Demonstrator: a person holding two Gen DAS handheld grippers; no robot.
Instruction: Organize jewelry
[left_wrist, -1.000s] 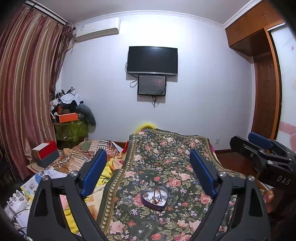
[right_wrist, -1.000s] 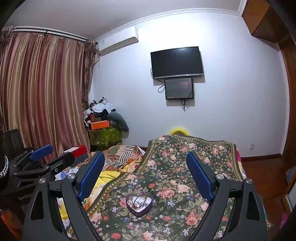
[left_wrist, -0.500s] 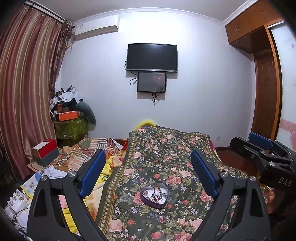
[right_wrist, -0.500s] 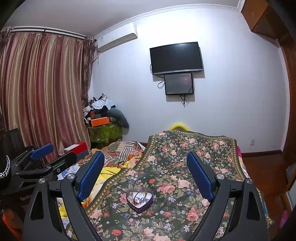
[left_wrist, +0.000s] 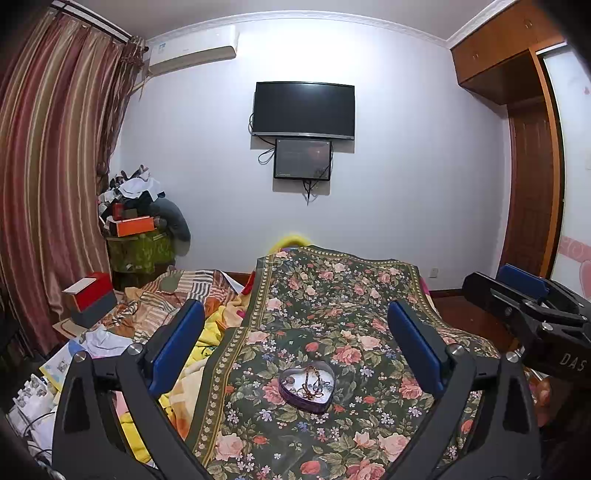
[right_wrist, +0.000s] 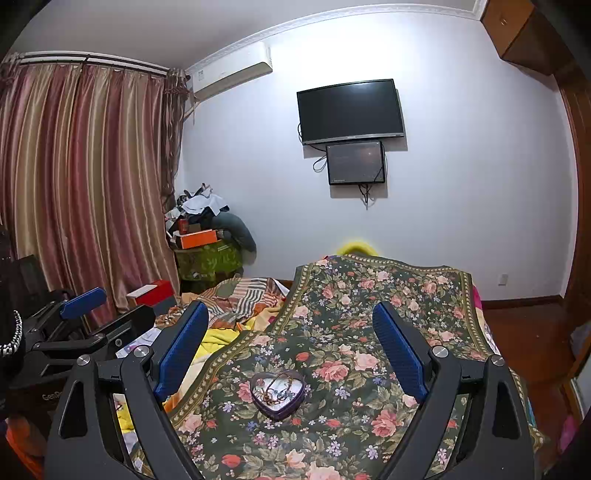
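Dim, bluish indoor light; sharp centre around the television (left_wrist: 303, 110), strong fisheye bending and dark vignetted corners.

White letters reading "DAS" were seen on the black body of the right gripper (left_wrist: 532, 295), at the right edge of the left wrist view. In the right wrist view, faint grey lettering beginning "Gen" was made out on the black body of the left gripper (right_wrist: 96, 310), near the left edge; the rest of that word could not be read. A small label on the white wall-mounted air conditioner (left_wrist: 192, 50) was too small to be read.
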